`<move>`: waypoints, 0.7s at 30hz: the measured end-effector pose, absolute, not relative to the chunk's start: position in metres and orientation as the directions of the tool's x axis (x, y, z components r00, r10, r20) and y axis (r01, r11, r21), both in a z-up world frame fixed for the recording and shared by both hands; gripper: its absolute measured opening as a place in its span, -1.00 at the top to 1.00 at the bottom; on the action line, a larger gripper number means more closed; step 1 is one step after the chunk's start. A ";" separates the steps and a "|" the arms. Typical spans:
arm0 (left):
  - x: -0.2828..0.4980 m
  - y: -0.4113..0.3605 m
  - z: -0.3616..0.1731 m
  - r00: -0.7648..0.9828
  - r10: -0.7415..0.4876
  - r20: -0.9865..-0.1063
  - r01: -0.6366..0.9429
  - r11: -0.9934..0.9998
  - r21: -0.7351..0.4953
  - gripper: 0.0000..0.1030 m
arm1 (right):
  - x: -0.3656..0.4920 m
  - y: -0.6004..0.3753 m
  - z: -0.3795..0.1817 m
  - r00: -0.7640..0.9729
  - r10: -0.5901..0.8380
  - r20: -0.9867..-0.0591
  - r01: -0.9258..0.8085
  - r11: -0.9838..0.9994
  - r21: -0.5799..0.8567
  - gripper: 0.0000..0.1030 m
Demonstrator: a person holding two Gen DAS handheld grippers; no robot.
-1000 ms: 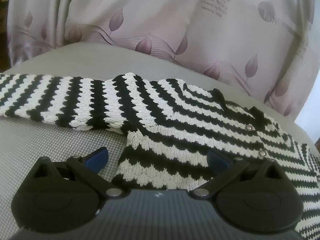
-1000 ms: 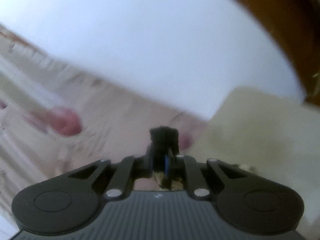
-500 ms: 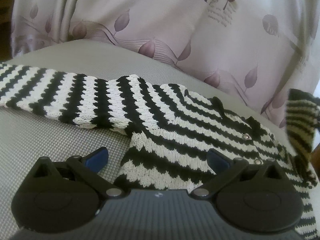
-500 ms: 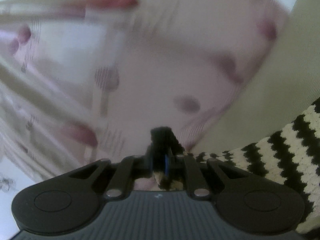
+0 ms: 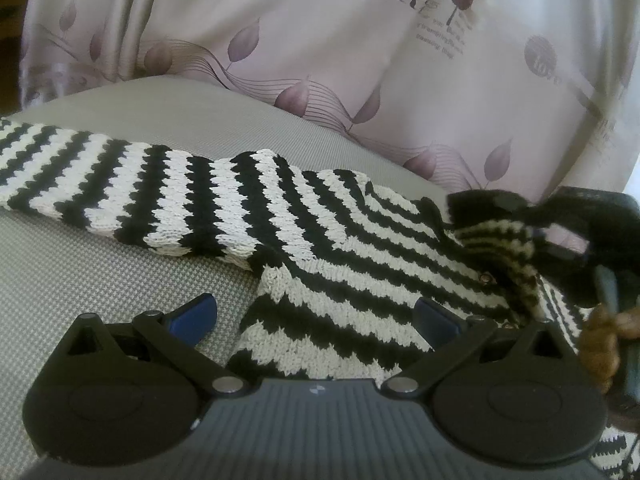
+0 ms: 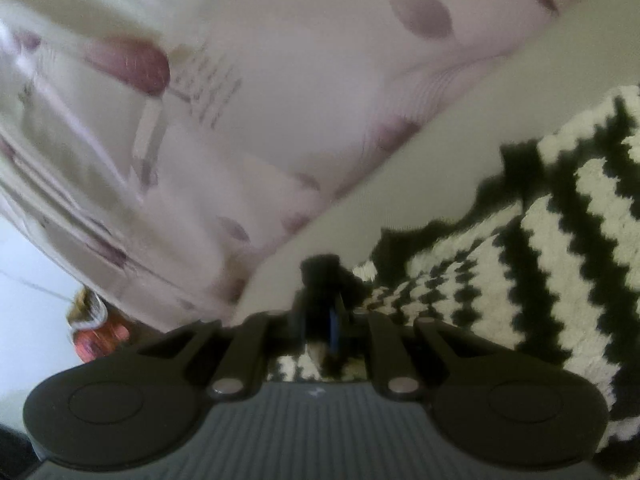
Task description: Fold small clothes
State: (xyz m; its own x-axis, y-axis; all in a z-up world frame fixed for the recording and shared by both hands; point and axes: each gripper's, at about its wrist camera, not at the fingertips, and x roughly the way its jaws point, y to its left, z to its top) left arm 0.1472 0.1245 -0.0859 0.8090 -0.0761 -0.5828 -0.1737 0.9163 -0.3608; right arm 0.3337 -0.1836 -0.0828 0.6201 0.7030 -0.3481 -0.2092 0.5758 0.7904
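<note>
The striped knit sweater (image 5: 340, 256) lies flat on the grey cushion (image 5: 100, 264). My right gripper (image 6: 324, 312), clamped on its sleeve (image 5: 496, 236), has carried it in over the body. My left gripper (image 5: 312, 316) waits open at the hem.

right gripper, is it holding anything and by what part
The right gripper is shut on the striped knit sweater, pinching a sleeve end and carrying it over the body. The left gripper is open and holds nothing.
</note>
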 end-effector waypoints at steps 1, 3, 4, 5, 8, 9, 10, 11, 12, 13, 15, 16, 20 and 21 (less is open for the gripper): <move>0.147 0.125 -0.086 0.810 -0.077 -0.582 -0.174 0.915 -0.363 -1.00 | 0.334 -0.178 -0.084 0.617 0.700 -0.360 -0.219 0.592 0.776 0.80; 0.147 0.124 -0.086 0.811 -0.078 -0.580 -0.175 0.913 -0.368 -1.00 | 0.336 -0.168 -0.085 0.615 0.692 -0.379 -0.238 0.620 0.748 0.80; 0.147 0.124 -0.086 0.812 -0.077 -0.579 -0.177 0.912 -0.369 -1.00 | 0.337 -0.163 -0.086 0.614 0.685 -0.391 -0.244 0.636 0.732 0.80; 0.147 0.124 -0.087 0.812 -0.077 -0.579 -0.177 0.912 -0.371 -1.00 | 0.337 -0.160 -0.087 0.613 0.682 -0.399 -0.249 0.646 0.722 0.80; 0.148 0.124 -0.087 0.813 -0.077 -0.577 -0.179 0.910 -0.373 -1.00 | 0.340 -0.151 -0.091 0.605 0.681 -0.414 -0.255 0.657 0.709 0.80; 0.148 0.124 -0.087 0.813 -0.076 -0.577 -0.180 0.910 -0.374 -1.00 | 0.340 -0.148 -0.093 0.602 0.680 -0.418 -0.257 0.661 0.705 0.80; 0.148 0.124 -0.087 0.813 -0.076 -0.577 -0.181 0.910 -0.373 -1.00 | 0.341 -0.145 -0.094 0.597 0.681 -0.424 -0.262 0.666 0.699 0.79; 0.148 0.124 -0.087 0.813 -0.076 -0.577 -0.180 0.910 -0.373 -1.00 | 0.343 -0.139 -0.094 0.590 0.682 -0.433 -0.269 0.671 0.691 0.77; 0.148 0.124 -0.087 0.813 -0.077 -0.577 -0.180 0.910 -0.374 -1.00 | 0.343 -0.134 -0.095 0.581 0.682 -0.444 -0.279 0.680 0.678 0.76; 0.148 0.124 -0.087 0.813 -0.077 -0.577 -0.180 0.910 -0.375 -1.00 | 0.342 -0.129 -0.096 0.577 0.679 -0.455 -0.293 0.692 0.660 0.75; 0.148 0.124 -0.087 0.814 -0.076 -0.576 -0.181 0.909 -0.376 -1.00 | 0.340 -0.119 -0.097 0.568 0.667 -0.482 -0.317 0.718 0.620 0.74; 0.148 0.123 -0.087 0.814 -0.076 -0.576 -0.181 0.909 -0.376 -1.00 | 0.339 -0.117 -0.098 0.561 0.672 -0.483 -0.325 0.716 0.618 0.74; 0.149 0.123 -0.087 0.814 -0.076 -0.576 -0.182 0.908 -0.378 -1.00 | 0.340 -0.112 -0.103 0.505 0.722 -0.473 -0.345 0.671 0.656 0.40; 0.149 0.123 -0.087 0.814 -0.075 -0.576 -0.184 0.907 -0.378 -1.00 | 0.341 -0.110 -0.105 0.476 0.746 -0.467 -0.351 0.647 0.677 0.32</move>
State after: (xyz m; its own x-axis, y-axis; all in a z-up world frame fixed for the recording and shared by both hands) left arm 0.1488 0.1230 -0.0867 0.8142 -0.0749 -0.5757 -0.1838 0.9074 -0.3780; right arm 0.3409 -0.1103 -0.1051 0.4755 0.7456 -0.4669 -0.3507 0.6474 0.6767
